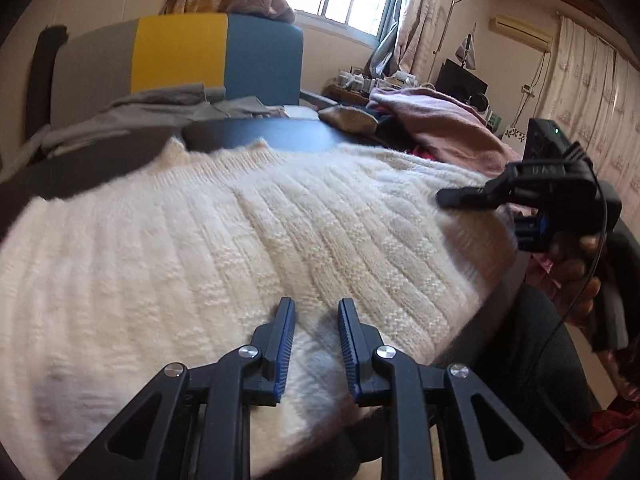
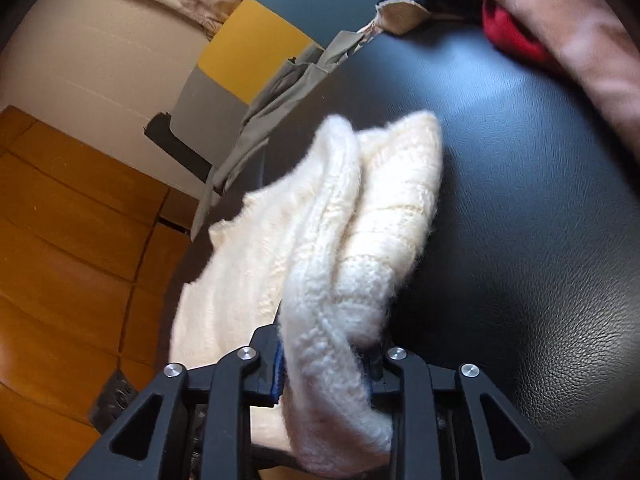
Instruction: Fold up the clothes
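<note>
Your right tool (image 2: 328, 344) pinches a fold of the cream sweater (image 1: 248, 240); your left tool (image 1: 316, 312) hovers half-open just above its spread body, gripping nothing.

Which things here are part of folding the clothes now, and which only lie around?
In use:
- white knit sweater
- right gripper, closed on a sweater fold
- left gripper, open above the sweater

Lying about:
- grey garment
- pink blanket
- red cloth

Cream ribbed-knit sweater (image 1: 240, 248) fills mid-frame; grey, yellow and blue striped chair back (image 1: 180, 60) upper left; pink blanket (image 1: 444, 124) right.
</note>
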Motion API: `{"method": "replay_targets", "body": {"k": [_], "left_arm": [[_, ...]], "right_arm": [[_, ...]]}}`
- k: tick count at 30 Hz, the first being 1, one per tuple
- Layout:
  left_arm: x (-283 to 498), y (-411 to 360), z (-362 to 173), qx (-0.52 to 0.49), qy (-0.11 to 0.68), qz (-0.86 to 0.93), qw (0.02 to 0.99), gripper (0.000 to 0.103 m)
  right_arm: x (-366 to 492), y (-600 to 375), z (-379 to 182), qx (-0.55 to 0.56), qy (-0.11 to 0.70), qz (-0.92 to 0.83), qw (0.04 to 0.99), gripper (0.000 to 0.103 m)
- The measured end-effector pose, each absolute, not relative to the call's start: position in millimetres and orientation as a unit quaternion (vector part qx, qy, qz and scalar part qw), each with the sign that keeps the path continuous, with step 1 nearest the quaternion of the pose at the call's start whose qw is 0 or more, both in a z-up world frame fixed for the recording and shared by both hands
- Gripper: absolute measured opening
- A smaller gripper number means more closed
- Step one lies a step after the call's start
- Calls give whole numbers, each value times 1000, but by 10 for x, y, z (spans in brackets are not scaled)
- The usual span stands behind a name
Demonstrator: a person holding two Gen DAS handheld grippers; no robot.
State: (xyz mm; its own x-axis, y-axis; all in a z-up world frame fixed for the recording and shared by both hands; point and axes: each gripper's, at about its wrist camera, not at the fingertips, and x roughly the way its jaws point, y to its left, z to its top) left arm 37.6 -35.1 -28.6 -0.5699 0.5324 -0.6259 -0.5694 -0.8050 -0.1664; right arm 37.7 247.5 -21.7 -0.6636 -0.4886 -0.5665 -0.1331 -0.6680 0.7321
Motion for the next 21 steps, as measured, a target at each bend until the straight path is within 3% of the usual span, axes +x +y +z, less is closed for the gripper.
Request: {"method": "replay_targets", "body": {"k": [8, 11, 16, 21], "left_arm": [[254, -1494, -170, -335, 19, 935, 116, 23], [223, -1681, -376, -365, 32, 924, 107, 23], [242, -1790, -510, -353, -31, 926, 128, 23], [213, -1891, -576, -343, -73, 926, 141, 23]], "right_arm": [[264, 2348, 412, 391, -391, -827, 105, 23], [176, 1980, 695, 390, -354, -841, 122, 22], [4, 982, 1081, 388, -246, -869, 181, 22], [-90, -121, 1088, 397, -137, -873, 249, 21]]}}
